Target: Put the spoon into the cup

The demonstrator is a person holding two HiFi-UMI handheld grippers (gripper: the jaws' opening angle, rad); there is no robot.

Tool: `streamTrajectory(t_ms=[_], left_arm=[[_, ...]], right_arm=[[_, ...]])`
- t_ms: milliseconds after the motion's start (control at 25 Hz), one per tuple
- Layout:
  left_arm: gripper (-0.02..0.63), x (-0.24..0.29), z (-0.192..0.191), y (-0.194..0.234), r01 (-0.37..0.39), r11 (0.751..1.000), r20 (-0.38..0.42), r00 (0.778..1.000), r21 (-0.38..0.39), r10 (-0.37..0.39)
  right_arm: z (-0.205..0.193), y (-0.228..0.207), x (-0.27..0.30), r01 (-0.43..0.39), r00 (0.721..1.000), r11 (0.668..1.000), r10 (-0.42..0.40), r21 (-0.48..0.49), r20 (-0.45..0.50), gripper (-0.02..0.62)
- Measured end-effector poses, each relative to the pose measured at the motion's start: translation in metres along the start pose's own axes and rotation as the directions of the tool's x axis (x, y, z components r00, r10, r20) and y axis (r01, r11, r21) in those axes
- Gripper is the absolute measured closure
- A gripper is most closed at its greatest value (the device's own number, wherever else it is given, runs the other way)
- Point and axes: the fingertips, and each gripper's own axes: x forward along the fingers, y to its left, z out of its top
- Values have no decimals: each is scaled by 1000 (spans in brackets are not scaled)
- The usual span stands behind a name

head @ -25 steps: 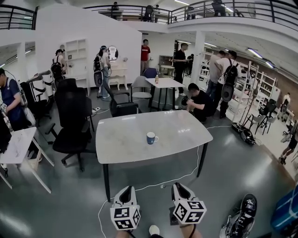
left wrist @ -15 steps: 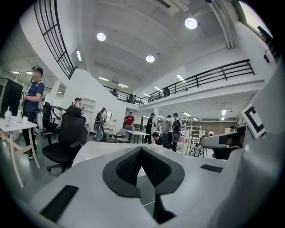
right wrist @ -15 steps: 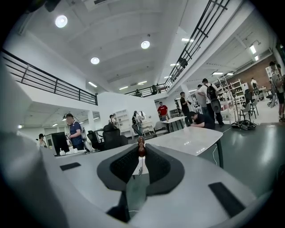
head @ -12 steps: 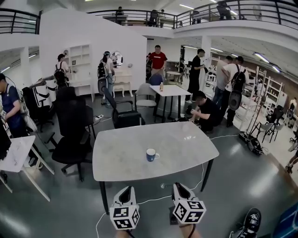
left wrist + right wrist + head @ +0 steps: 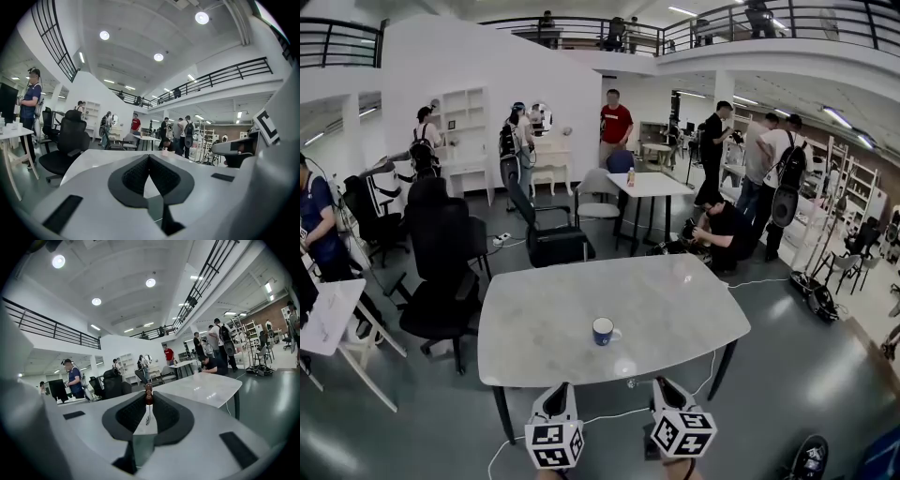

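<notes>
Head view: blue ceramic cup (image 5: 603, 330) on grey marble table (image 5: 534, 323) now nearer; left gripper (image 5: 555, 390) pressed together, empty; right gripper (image 5: 665, 385) pinches brown-handled spoon (image 5: 148, 396).

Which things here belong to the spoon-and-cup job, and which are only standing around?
Job: spoon, held in the right gripper; blue cup; grey table under it.

Not the job: left gripper, empty; black office chair; bottle on the far white table.

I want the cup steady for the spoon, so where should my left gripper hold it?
Probably the wall of the blue cup, from its left in the head view: it stands upright, its handle juts right, and that leaves the mouth free.
</notes>
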Motion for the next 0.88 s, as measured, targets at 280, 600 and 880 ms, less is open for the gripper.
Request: streamTrajectory(t_ms=[280, 600, 880], left_arm=[[588, 44, -5, 5, 2, 1000, -20, 1000, -19, -3], [588, 124, 6, 25, 33, 999, -24, 999, -36, -34], [588, 193, 40, 55, 59, 998, 12, 998, -25, -59]], right_arm=[[1, -19, 33, 16, 999, 1000, -16, -7, -28, 531], [26, -33, 101, 44, 999, 999, -45, -16, -13, 531], [60, -35, 170, 66, 997, 998, -65, -15, 28, 531]])
